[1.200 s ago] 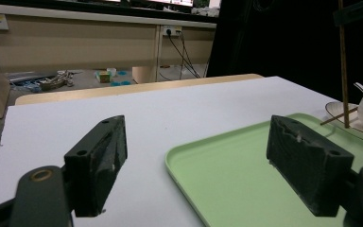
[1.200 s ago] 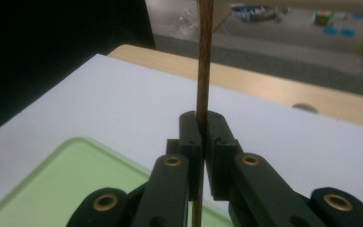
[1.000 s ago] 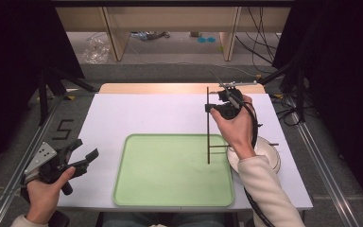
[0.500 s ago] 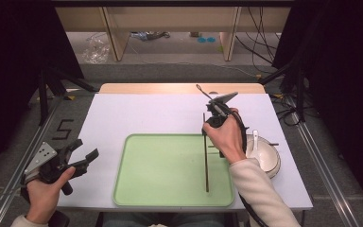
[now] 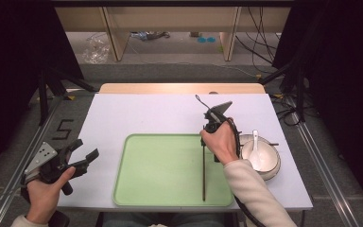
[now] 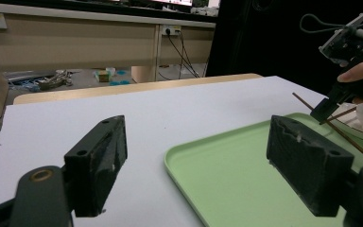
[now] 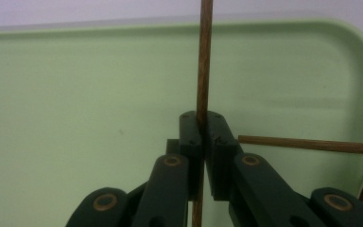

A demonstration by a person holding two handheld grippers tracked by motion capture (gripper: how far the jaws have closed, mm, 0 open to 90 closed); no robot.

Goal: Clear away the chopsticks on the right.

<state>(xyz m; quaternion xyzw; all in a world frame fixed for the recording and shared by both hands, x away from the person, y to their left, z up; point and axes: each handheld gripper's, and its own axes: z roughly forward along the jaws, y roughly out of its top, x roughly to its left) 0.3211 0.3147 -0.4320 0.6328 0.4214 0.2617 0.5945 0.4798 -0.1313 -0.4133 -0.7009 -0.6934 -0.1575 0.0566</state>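
Note:
My right gripper (image 5: 204, 142) hangs over the right half of the green tray (image 5: 137, 189), shut on a thin brown chopstick (image 5: 203, 175). The chopstick runs from the jaws toward the tray's near rim. Up close, the black jaws of the right gripper (image 7: 202, 118) pinch the chopstick (image 7: 204, 56) between them, and a second chopstick (image 7: 312, 144) lies crosswise to the right. My left gripper (image 5: 86, 147) rests at the table's near left corner, open and holding nothing, its pads (image 6: 99, 156) wide apart. From there I see the tray (image 6: 217, 175) and the held chopstick (image 6: 345, 136).
A white bowl (image 5: 270, 165) with a white spoon (image 5: 256, 147) stands right of the tray, close to my right forearm. The white table top (image 5: 146, 113) stretches behind the tray. Cables and shelving lie on the floor beyond the far edge.
My right hand has come down and toward the near side with the chopstick, bringing it from upright to low along the tray. The left gripper has stayed where it was.

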